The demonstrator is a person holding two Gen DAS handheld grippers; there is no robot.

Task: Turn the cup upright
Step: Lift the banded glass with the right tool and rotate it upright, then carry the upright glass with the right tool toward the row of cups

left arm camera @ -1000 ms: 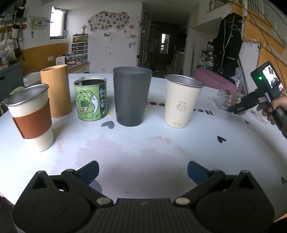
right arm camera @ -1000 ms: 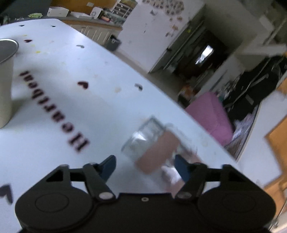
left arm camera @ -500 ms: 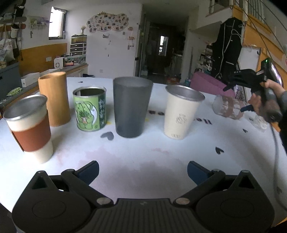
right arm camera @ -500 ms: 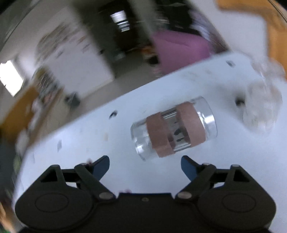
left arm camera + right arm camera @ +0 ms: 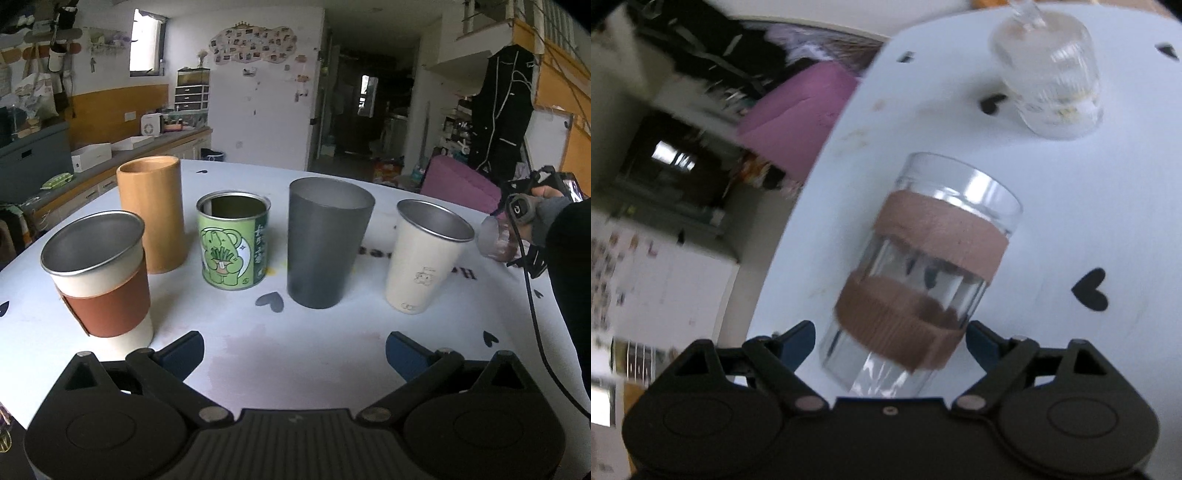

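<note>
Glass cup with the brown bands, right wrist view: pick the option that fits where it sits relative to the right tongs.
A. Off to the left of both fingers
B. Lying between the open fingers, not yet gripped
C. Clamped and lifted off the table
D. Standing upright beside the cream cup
B: the glass cup lies on the table between the spread fingers of the right tongs.

Letter "H" printed on the table [image 5: 471,273], Chinese characters, unreadable, on green can [image 5: 232,246]
</note>
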